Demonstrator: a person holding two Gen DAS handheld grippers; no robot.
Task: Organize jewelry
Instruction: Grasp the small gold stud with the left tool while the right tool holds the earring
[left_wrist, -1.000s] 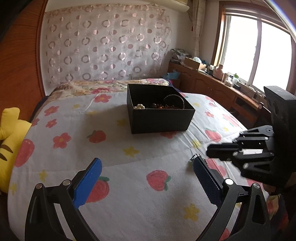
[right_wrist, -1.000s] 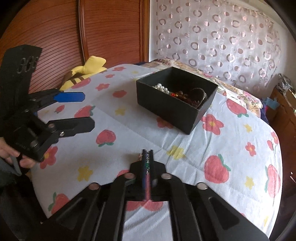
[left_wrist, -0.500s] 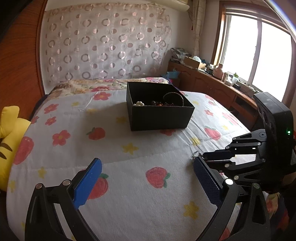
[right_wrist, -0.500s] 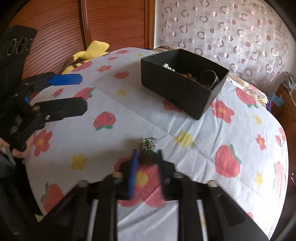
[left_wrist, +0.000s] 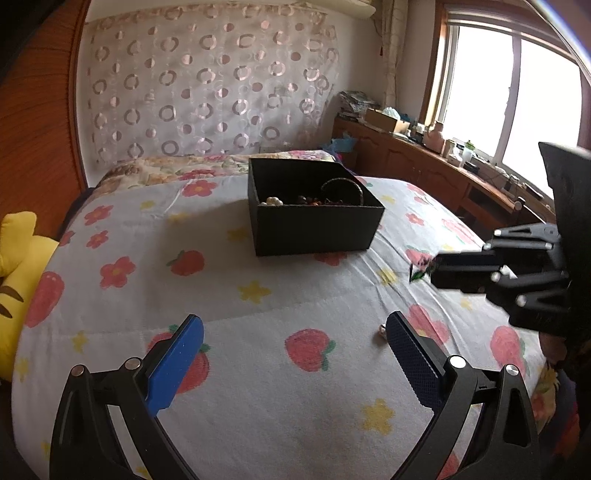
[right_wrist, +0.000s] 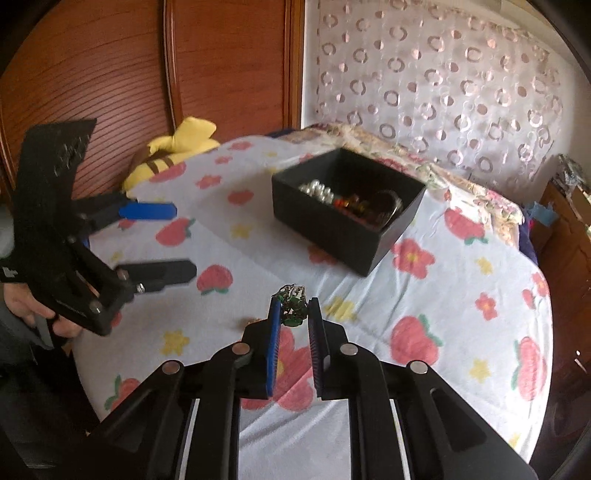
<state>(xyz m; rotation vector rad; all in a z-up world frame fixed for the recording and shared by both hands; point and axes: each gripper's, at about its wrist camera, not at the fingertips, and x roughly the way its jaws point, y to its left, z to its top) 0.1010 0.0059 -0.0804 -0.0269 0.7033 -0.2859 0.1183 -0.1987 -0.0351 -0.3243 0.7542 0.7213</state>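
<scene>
A black open box (left_wrist: 314, 218) with pearls, beads and a dark bangle stands on the strawberry-print bedspread (left_wrist: 258, 369); it also shows in the right wrist view (right_wrist: 347, 218). My right gripper (right_wrist: 294, 308) is shut on a small green and silver jewelry piece (right_wrist: 291, 306), held above the bed short of the box; it shows at the gripper's tip in the left wrist view (left_wrist: 423, 267). My left gripper (left_wrist: 291, 332) is open and empty, low over the bed. A small metallic piece (left_wrist: 382, 331) lies by its right finger.
A yellow plush toy (left_wrist: 14, 273) lies at the bed's left edge. A wooden headboard (right_wrist: 147, 85) and a curtain (left_wrist: 207, 92) stand behind. A wooden counter with clutter (left_wrist: 443, 162) runs under the window on the right.
My right gripper closed on the green jewelry piece and lifted it off the bedspread toward the box. The left gripper stayed open, nearly still.
</scene>
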